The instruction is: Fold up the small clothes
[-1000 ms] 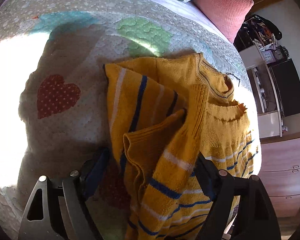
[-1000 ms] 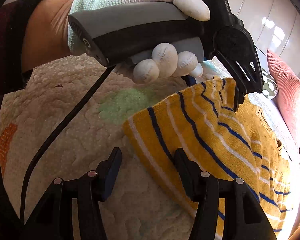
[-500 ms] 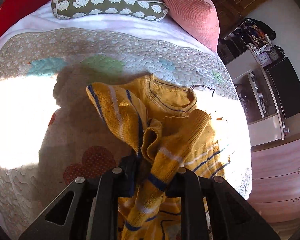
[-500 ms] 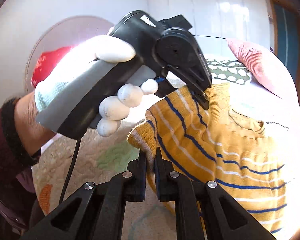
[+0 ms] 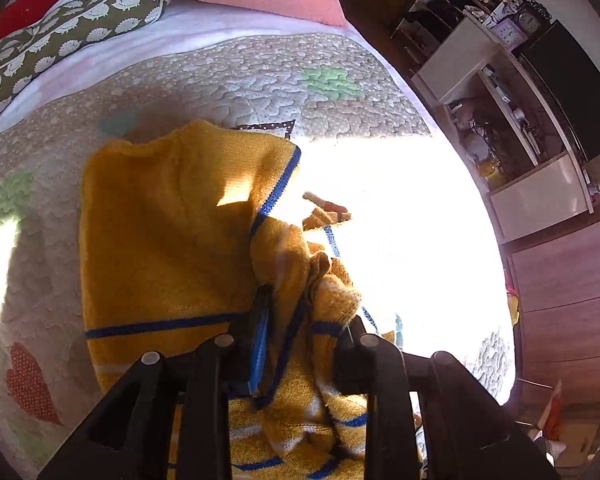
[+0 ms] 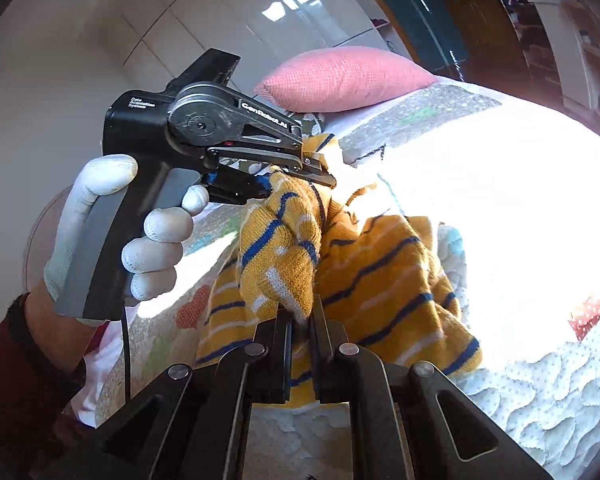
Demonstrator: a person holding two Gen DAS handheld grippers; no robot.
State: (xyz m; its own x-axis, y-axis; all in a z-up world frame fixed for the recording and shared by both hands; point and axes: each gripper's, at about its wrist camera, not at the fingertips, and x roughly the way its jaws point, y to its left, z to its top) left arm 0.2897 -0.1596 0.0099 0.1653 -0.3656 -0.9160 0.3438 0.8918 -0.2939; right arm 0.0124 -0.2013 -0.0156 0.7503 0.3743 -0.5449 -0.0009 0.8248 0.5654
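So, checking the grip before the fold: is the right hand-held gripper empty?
No, the right hand-held gripper is clamped on a bunched edge of the yellow knit sweater with blue and white stripes.

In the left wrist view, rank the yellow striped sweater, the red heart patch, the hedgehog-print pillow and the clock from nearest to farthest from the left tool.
1. Yellow striped sweater, clamped in the left tool.
2. Red heart patch, low left on the quilt.
3. Hedgehog-print pillow, upper left, at the bed's head.
4. Clock, far upper right, on the shelving.

Bunched yellow blue-striped sweater (image 5: 164, 240), lifted
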